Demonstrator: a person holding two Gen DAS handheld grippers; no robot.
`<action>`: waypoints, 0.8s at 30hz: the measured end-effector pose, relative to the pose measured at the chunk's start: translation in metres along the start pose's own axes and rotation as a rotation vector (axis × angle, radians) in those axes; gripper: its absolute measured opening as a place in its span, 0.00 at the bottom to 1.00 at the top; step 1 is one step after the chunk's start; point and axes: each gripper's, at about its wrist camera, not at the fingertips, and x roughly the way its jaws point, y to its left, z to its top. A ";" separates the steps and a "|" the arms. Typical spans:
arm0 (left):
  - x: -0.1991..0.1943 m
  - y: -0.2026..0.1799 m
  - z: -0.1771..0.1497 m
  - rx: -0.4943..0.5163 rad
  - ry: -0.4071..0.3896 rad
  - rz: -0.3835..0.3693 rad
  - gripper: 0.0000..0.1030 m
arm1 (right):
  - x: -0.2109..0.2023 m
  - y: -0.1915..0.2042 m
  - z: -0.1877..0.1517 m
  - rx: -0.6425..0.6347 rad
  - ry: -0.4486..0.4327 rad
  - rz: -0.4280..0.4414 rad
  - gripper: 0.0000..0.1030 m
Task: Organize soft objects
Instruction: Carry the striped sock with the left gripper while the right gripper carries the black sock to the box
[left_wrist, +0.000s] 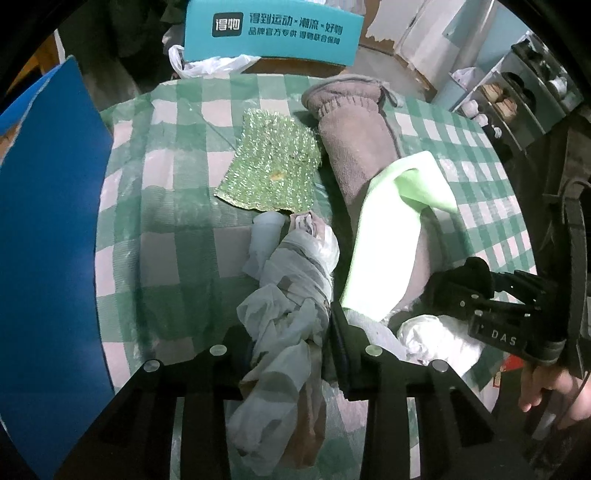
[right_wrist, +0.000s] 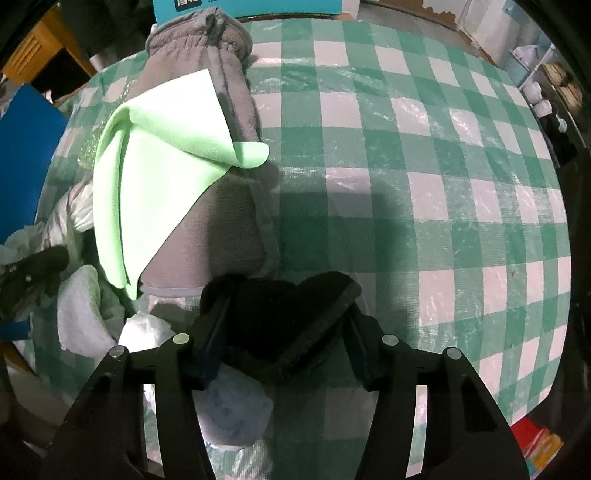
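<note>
Grippers at work over my green-checked tablecloth (right_wrist: 424, 155): my left gripper (left_wrist: 291, 354) has its jaws pressed on a crumpled bundle of plastic bag (left_wrist: 291, 295), which lies just below a glittery green scouring cloth (left_wrist: 271, 162). My right gripper (right_wrist: 284, 332) grips a black sponge pad (right_wrist: 291, 310) that bulges between its fingers. Beside both, a light green cloth (right_wrist: 155, 177) drapes across a grey glove (right_wrist: 229, 229) near the table's middle.
</note>
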 end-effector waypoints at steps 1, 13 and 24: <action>-0.002 0.000 -0.001 -0.003 -0.004 -0.002 0.33 | -0.004 -0.002 -0.001 0.002 -0.006 -0.003 0.53; -0.038 0.004 -0.003 -0.025 -0.071 -0.019 0.33 | -0.051 -0.008 0.002 0.019 -0.118 -0.008 0.53; -0.067 0.003 -0.007 -0.015 -0.134 -0.012 0.33 | -0.088 0.016 -0.006 -0.003 -0.210 0.020 0.53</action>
